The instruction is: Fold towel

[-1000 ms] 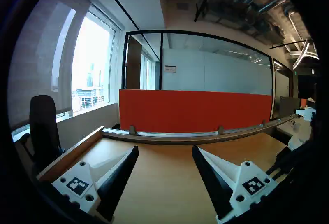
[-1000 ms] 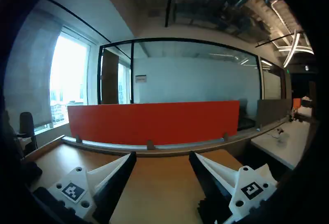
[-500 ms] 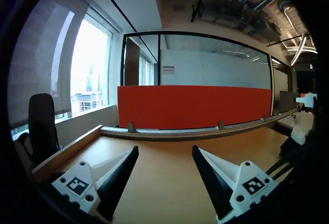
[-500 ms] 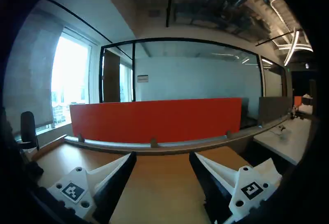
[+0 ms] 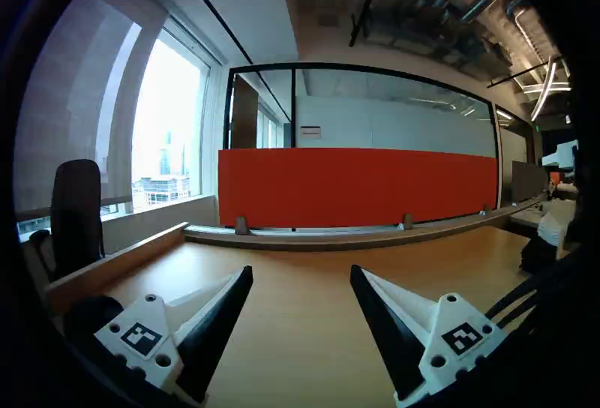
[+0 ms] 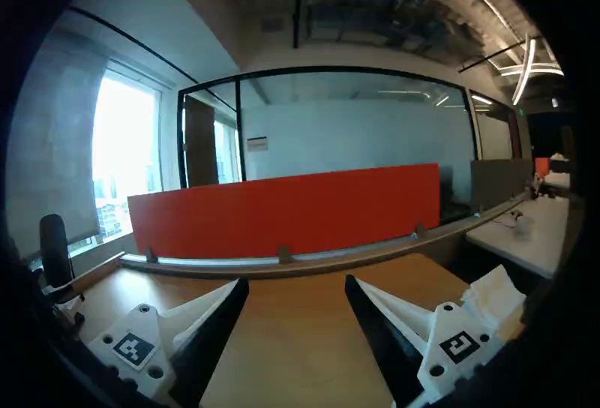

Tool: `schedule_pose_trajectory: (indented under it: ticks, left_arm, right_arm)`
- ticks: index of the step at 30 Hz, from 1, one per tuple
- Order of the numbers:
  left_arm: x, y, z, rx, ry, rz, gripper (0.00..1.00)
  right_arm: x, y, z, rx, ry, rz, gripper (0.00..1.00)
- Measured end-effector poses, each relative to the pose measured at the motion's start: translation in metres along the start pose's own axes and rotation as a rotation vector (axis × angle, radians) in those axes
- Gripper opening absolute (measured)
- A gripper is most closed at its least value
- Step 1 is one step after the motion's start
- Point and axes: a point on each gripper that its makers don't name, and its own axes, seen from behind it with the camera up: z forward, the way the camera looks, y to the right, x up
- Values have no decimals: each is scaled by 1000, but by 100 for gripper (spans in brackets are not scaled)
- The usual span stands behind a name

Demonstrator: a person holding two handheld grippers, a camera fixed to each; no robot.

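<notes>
Beyond right gripper (image 6: 294,282), towel (image 6: 495,294) half hidden, edge-cropped

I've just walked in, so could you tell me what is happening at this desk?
A person holds two grippers above a wooden desk, facing an orange divider. The left gripper and right gripper are both open and empty. A crumpled white towel lies on the desk to the right, not gripped; folding has not begun.
</notes>
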Motion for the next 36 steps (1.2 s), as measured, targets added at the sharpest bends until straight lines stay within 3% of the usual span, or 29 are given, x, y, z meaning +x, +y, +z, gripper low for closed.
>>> schedule_pose_trajectory:
  ticks: [12, 27, 36]
  left_arm:
    - [-35, -8, -6, 8, 10, 34, 96]
    - [-63, -17, -9, 16, 26, -14, 96]
    - [-64, -15, -8, 17, 16, 8, 96]
  right_arm:
    - [-9, 0, -4, -15, 30, -33, 99]
    - [-21, -3, -4, -14, 42, -59, 99]
    - [-25, -6, -4, -13, 32, -71, 100]
